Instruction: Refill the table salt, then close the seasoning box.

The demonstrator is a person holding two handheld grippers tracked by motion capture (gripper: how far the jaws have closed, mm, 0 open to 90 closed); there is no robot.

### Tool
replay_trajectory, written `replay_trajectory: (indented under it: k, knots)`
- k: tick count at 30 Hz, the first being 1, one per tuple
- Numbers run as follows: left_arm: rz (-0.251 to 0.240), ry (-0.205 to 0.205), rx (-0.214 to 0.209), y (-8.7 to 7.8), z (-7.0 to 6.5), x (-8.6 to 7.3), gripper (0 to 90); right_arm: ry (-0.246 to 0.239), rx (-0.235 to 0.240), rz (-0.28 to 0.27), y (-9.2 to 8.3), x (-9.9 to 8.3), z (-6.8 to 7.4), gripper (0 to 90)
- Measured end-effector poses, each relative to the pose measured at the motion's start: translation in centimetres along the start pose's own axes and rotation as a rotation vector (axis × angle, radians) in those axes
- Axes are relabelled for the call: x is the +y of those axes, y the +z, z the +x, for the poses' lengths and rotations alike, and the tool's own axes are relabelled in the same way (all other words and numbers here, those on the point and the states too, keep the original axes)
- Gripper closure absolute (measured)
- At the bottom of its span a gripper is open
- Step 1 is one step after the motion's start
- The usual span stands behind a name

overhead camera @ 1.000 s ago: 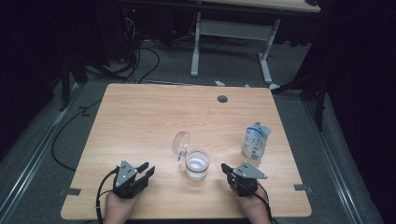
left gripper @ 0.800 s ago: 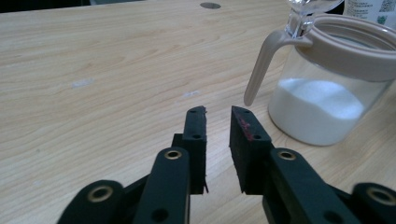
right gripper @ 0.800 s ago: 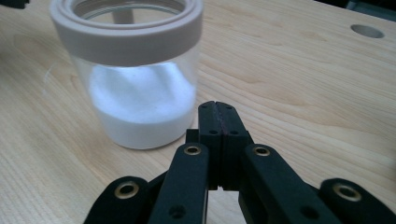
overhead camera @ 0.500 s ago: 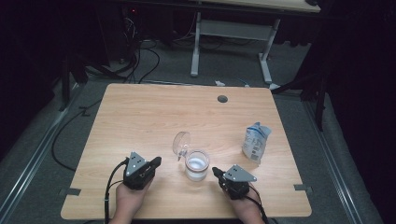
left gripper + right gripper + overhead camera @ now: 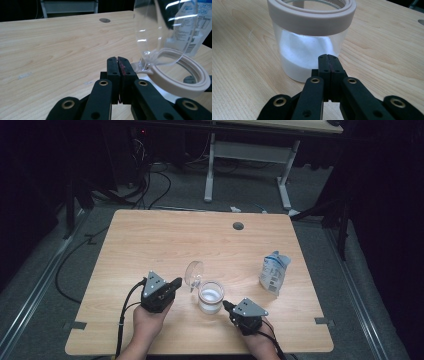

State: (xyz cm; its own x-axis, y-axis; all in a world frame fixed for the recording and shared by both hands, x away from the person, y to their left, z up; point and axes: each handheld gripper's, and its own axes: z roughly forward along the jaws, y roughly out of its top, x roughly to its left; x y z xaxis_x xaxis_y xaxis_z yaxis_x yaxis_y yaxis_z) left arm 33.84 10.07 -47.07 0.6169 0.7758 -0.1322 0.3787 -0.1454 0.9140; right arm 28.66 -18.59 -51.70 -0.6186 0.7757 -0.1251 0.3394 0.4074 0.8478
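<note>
A clear jar (image 5: 210,296) with a pale rim (image 5: 180,83) stands near the table's front, holding white powder (image 5: 304,57). Its clear lid (image 5: 194,271) stands tipped up on the jar's left side. In the left gripper view the lid (image 5: 165,27) rises just right of my jaws. My left gripper (image 5: 177,282) is shut with nothing in it, its tips (image 5: 117,60) close beside the lid's base. My right gripper (image 5: 226,305) is shut and empty too, its tips (image 5: 328,57) close in front of the jar (image 5: 312,37).
A blue and white bag (image 5: 274,271) stands right of the jar, and shows behind the lid as the bag (image 5: 201,22). A round cable hole (image 5: 238,226) sits near the far edge of the wooden table (image 5: 150,240). Cables trail off the front edge.
My left gripper has moved forward and right toward the jar's lid, and its jaws have gone from apart to shut. My right gripper has shifted a little left, toward the jar.
</note>
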Motion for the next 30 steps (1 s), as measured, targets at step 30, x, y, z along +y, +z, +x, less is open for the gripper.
replay_trajectory:
  k: [30]
  knots:
    - [-0.011,0.049,-0.079,1.3,-3.3,0.5,88.3,0.003,0.003,0.002,0.1,-0.1,-0.1,90.0]
